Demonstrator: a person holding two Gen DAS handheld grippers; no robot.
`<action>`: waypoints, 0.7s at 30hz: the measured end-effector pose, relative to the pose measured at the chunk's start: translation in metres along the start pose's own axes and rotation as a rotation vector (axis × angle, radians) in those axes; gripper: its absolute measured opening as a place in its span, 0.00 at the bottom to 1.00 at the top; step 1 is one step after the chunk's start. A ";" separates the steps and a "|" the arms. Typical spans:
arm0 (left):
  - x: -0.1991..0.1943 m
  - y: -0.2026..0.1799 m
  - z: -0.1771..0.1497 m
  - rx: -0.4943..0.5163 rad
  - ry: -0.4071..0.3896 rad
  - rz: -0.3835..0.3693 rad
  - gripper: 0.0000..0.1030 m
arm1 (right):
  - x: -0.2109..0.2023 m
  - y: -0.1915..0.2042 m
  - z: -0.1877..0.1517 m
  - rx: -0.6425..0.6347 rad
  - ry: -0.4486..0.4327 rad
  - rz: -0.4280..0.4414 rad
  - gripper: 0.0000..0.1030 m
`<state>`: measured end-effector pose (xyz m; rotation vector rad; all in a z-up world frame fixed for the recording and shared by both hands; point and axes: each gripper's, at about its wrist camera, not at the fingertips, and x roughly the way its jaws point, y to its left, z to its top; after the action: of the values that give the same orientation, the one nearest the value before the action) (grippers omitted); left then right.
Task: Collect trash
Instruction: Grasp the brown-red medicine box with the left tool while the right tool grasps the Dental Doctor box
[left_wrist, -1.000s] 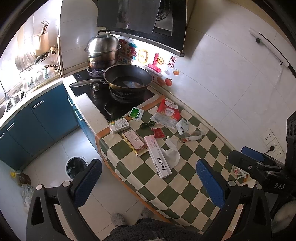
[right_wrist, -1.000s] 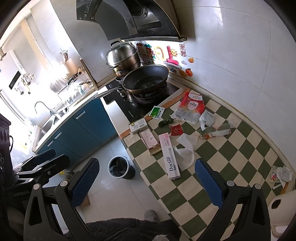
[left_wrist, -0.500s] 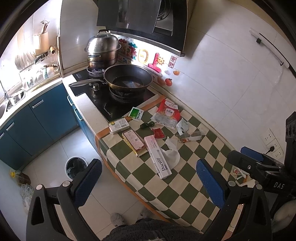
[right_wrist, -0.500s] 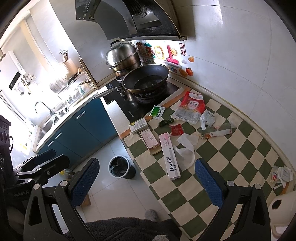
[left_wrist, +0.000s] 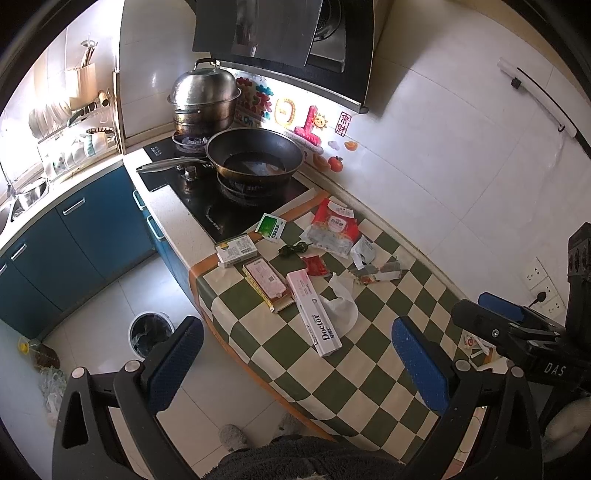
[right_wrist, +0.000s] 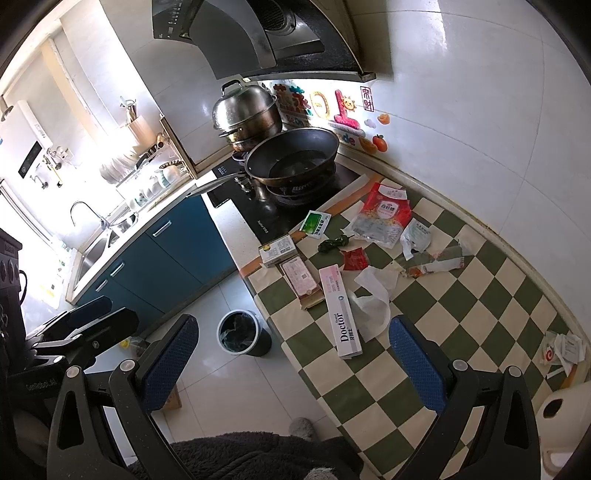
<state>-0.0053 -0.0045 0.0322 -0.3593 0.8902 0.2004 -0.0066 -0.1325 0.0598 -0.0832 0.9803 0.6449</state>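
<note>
Trash lies scattered on the green-and-cream checked counter (left_wrist: 373, 354): a long white "Doctor" box (left_wrist: 314, 312), a pink flat box (left_wrist: 267, 282), a small white box (left_wrist: 236, 250), a green sachet (left_wrist: 271, 226), a red snack bag (left_wrist: 334, 225), a small red sachet (left_wrist: 316, 266), crumpled white plastic (left_wrist: 341, 306) and torn wrappers (left_wrist: 376, 271). A lined trash bin (left_wrist: 149, 332) stands on the floor below. My left gripper (left_wrist: 297, 363) is open and empty, held high above the counter's front edge. My right gripper (right_wrist: 293, 360) is open and empty too; the "Doctor" box (right_wrist: 340, 317) and the bin (right_wrist: 238, 332) show ahead of it.
A black wok (left_wrist: 255, 157) and a steel steamer pot (left_wrist: 203, 99) sit on the hob. Blue cabinets (left_wrist: 74, 236) run left towards a sink. More small wrappers (right_wrist: 561, 352) lie at the counter's right end. A wall socket (left_wrist: 543, 288) is on the right.
Both views have shifted only very slightly; the counter items sit a touch lower in frame. Nothing was taken hold of or moved.
</note>
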 end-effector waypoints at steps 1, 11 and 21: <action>0.001 0.000 0.001 0.000 0.001 -0.001 1.00 | -0.001 0.001 0.000 0.000 0.000 -0.001 1.00; 0.055 0.030 0.009 0.059 -0.035 0.346 1.00 | 0.049 -0.001 -0.005 0.068 0.017 -0.152 1.00; 0.235 0.120 -0.011 0.004 0.291 0.490 1.00 | 0.272 -0.044 -0.036 0.132 0.288 -0.343 1.00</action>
<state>0.0932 0.1070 -0.1857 -0.1618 1.2585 0.6089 0.0963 -0.0529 -0.1861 -0.2274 1.2490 0.2553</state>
